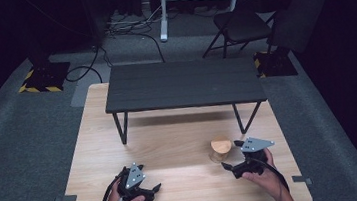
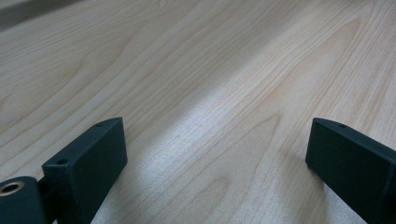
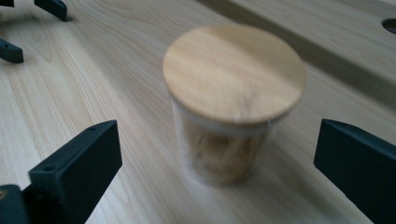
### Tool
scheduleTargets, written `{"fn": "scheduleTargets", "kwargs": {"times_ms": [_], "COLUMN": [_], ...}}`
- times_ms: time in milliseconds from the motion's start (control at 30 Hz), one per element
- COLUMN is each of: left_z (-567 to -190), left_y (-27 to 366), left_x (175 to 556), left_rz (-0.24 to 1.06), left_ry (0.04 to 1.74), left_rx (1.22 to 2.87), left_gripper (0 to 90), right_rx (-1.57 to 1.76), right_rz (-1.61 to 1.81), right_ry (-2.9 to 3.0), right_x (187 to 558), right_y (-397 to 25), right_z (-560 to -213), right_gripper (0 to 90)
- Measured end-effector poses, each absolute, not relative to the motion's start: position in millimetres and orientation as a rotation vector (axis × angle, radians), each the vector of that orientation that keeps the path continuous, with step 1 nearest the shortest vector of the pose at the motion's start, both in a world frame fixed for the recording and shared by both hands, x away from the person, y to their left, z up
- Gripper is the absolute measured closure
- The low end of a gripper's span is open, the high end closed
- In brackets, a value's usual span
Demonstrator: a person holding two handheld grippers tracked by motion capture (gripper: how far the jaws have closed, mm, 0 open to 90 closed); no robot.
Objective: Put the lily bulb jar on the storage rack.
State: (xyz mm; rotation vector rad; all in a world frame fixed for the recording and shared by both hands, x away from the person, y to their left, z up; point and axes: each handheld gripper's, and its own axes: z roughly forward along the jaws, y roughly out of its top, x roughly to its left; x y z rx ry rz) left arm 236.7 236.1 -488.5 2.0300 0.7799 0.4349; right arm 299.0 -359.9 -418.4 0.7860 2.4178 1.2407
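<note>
A small clear glass jar with a round wooden lid (image 1: pixel 221 149) stands upright on the pale wooden tabletop (image 1: pixel 171 146), in the lower right of the high view, just in front of the low dark shelf on thin black legs (image 1: pixel 183 84) that crosses the middle of the frame. In the right gripper view the jar (image 3: pixel 231 105) sits at the centre, slightly blurred, with something pale and stringy inside; what it is cannot be told.

The right gripper (image 1: pixel 236 166) is held just below and to the right of the jar in the high view, pointing toward it. Its jaws stand wide apart, one at the lower left and one at the lower right of its own view, with the jar between and beyond their tips and not touching either. That spread looks chosen to clear the lid's width, so the jaws could pass on both sides of the glass body; the step in hand seems to be the approach for a grasp.

The left gripper (image 1: pixel 150 189) rests low in the lower left of the high view, well apart from the jar. Its jaws are also apart, with bare wood grain between them (image 2: pixel 215 140), so it appears parked out of the way.
</note>
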Motion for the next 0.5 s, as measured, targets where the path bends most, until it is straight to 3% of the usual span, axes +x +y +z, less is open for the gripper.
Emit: {"fn": "scheduleTargets", "kwargs": {"times_ms": [233, 500], "left_z": [-488.5, -488.5], "left_y": [236.2, 236.4], "left_x": [236.8, 237.1], "left_rz": [0.435, 0.433], "left_ry": [0.779, 0.776], "left_rx": [2.03, 2.031], "left_gripper": [5.3, 5.3], "right_rx": [0.769, 0.81], "right_rz": [1.198, 1.197], "right_ry": [2.478, 2.513], "right_x": [329.5, 351.0], "right_y": [-341.0, -334.5], "right_z": [-404.4, -412.7], "right_gripper": [0.6, 1.4]}}
